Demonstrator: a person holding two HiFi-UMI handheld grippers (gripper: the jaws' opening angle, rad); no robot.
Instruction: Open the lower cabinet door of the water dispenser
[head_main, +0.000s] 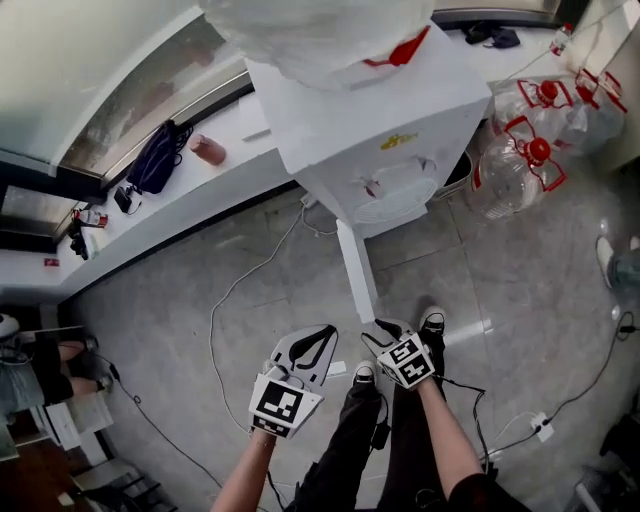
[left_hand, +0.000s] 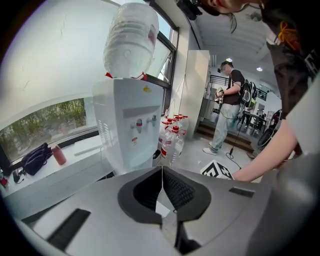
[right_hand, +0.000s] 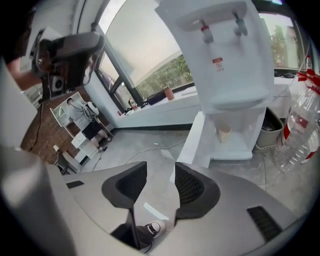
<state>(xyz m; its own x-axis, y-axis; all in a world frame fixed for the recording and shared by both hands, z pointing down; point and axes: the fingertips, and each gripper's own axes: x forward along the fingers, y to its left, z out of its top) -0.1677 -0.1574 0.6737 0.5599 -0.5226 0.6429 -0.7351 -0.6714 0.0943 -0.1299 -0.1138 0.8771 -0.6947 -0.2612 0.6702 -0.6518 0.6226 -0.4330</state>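
The white water dispenser carries a large bottle on top. Its lower cabinet door stands swung out, edge-on toward me. In the right gripper view the door hangs open at the left of the cabinet, and a paper cup stands inside. My right gripper hovers just short of the door's outer edge; its jaws are open with only floor between them. Beside it, farther left, my left gripper has its tips meeting and holds nothing.
Several empty water bottles stand right of the dispenser. A bin sits beside it. Cables trail over the grey floor, with a power strip at right. A dark bag and a pink bottle rest on the window ledge. A person stands far off.
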